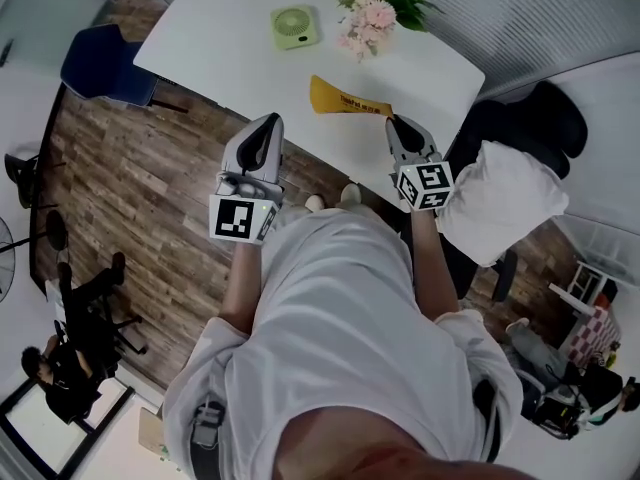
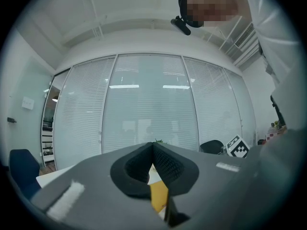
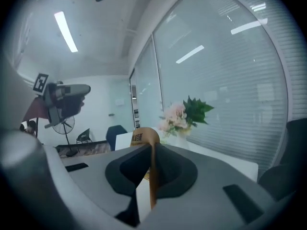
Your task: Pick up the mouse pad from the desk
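Pinching the yellow mouse pad (image 1: 345, 98) only at its 3 o'clock edge, the right gripper (image 1: 393, 121) fingers may let it slip; left gripper (image 1: 267, 123) fingers clenched, empty

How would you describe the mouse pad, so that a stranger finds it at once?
Find the white desk. Toward its near edge, the right tool pinches a thin sheet, the mouse pad. Unlike the green fan and the pink flowers farther back, it is yellow with dark print.
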